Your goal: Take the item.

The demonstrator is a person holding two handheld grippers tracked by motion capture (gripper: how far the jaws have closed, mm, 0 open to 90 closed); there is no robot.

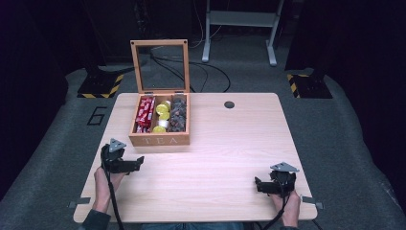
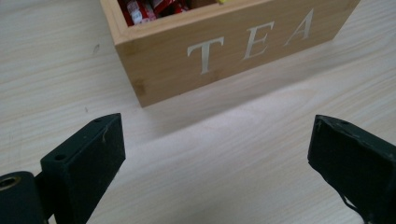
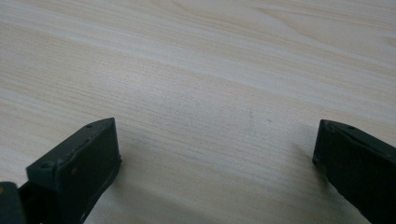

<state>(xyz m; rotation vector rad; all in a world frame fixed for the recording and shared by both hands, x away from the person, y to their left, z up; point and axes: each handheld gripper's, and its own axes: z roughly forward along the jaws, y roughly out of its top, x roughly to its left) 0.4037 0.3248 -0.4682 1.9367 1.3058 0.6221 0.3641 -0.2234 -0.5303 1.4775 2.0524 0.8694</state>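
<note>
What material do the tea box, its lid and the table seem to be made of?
Tea box: light wood, perhaps bamboo, matt; fine grain shows, with pale "TEA" letters set in its front.
Lid: a frame of the same wood around a clear pane, glass or plastic; the floor cables show through it.
Table: pale wood or wood-look laminate, smooth; long grain lines and a soft sheen.

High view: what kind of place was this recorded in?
Probably a lab or recording studio, not a home: a lone wooden table on grey carpet, hazard-striped stand bases, loose cables behind, dark surroundings.
</note>
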